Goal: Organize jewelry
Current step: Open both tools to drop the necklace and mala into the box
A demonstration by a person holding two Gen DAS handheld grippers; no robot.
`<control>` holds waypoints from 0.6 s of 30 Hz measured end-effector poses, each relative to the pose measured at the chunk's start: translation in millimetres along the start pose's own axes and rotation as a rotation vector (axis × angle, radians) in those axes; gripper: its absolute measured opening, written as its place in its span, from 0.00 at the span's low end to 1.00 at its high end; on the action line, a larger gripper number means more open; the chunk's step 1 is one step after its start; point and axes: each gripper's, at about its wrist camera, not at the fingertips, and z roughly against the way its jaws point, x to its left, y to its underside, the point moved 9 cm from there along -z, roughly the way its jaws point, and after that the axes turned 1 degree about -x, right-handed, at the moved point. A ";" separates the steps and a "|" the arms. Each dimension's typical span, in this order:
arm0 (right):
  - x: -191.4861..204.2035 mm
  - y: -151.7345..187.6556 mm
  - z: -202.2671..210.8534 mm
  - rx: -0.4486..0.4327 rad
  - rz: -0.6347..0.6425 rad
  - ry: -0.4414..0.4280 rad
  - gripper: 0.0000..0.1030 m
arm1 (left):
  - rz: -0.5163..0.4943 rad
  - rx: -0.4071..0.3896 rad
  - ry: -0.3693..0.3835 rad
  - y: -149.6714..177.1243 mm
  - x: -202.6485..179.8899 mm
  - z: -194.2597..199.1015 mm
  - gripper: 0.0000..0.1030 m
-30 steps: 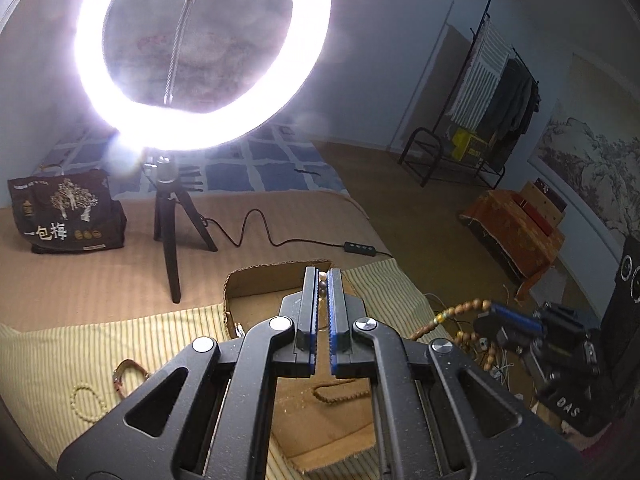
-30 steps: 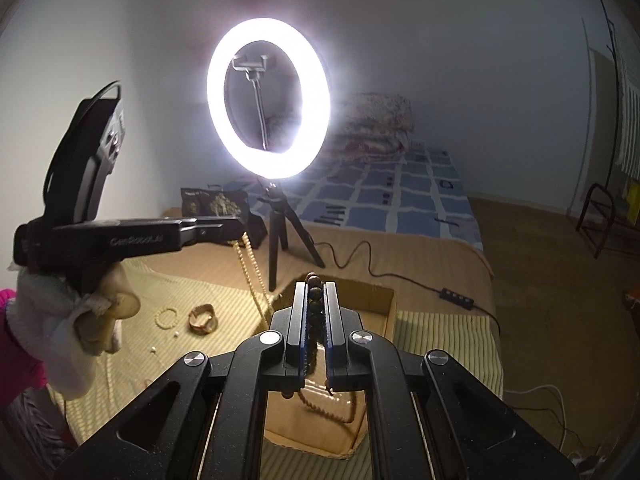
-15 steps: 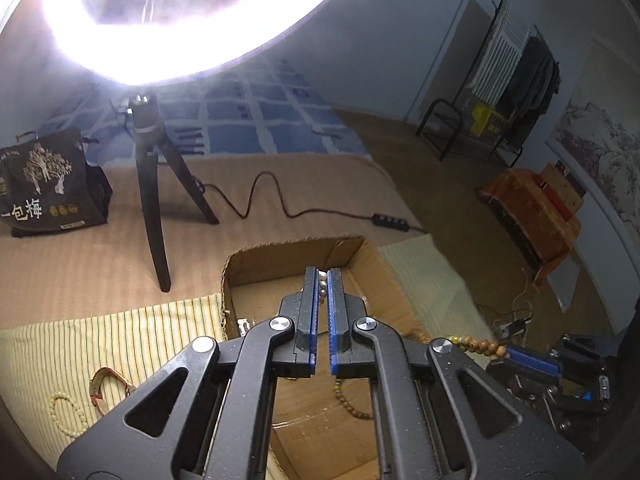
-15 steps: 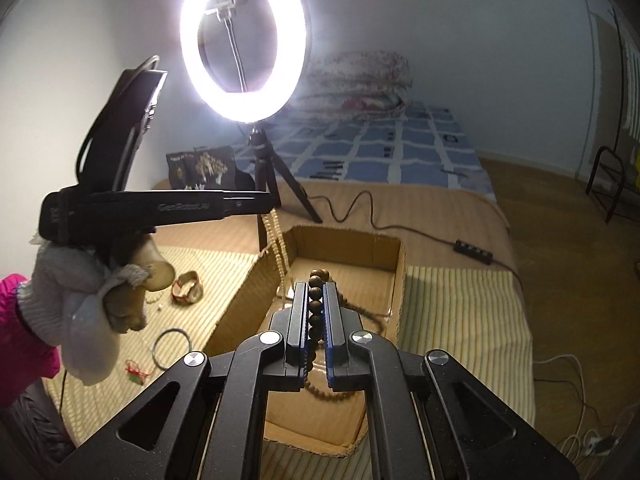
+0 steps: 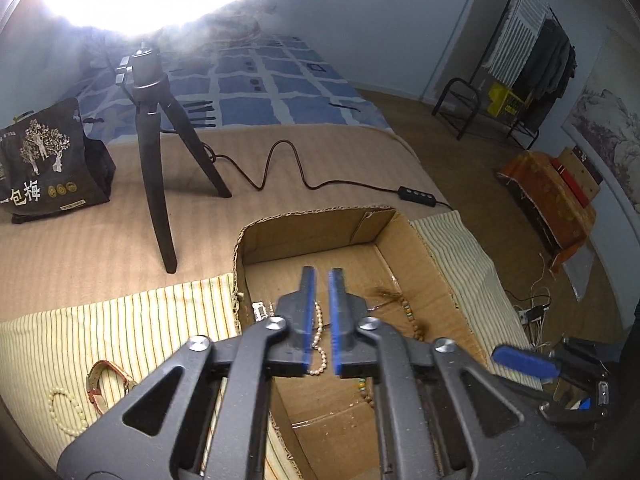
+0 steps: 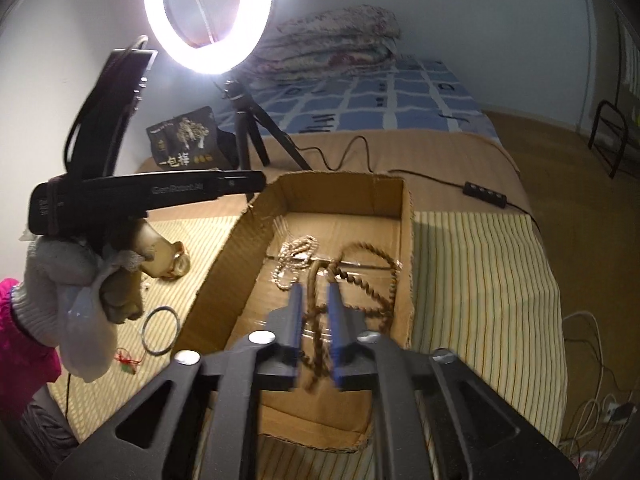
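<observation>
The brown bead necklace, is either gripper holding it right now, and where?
Neither. Both grippers' jaws have just been opening. The bead necklace lies in the box, part of it falling between the right gripper pads. The left gripper is empty.

A lit ring light (image 6: pixel 208 16) stands on a black tripod (image 5: pixel 160 152) on the bed's tan cover (image 5: pixel 80 240). Its cord (image 5: pixel 280 168) runs across the cover to an inline switch (image 5: pixel 418 195). A dark printed bag (image 5: pixel 44 160) sits left of the tripod. Behind lie a blue checked sheet (image 5: pixel 272 96) and folded quilts (image 6: pixel 332 40). Across the wooden floor (image 5: pixel 480 184), a black rack (image 5: pixel 516 64) holds hanging clothes.
</observation>
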 end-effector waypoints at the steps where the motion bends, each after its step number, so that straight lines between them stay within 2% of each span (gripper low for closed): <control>1: -1.9 0.5 0.0 0.002 -0.007 0.005 0.31 | 0.001 -0.002 -0.001 0.4 0.3 1.4 0.19; 10: 2.4 6.2 12.3 0.010 0.015 0.044 0.32 | 0.005 -0.025 -0.012 0.8 0.8 23.2 0.19; 18: 17.7 4.1 35.3 -0.004 0.064 0.086 0.33 | -0.013 -0.069 -0.024 1.3 -1.8 63.3 0.19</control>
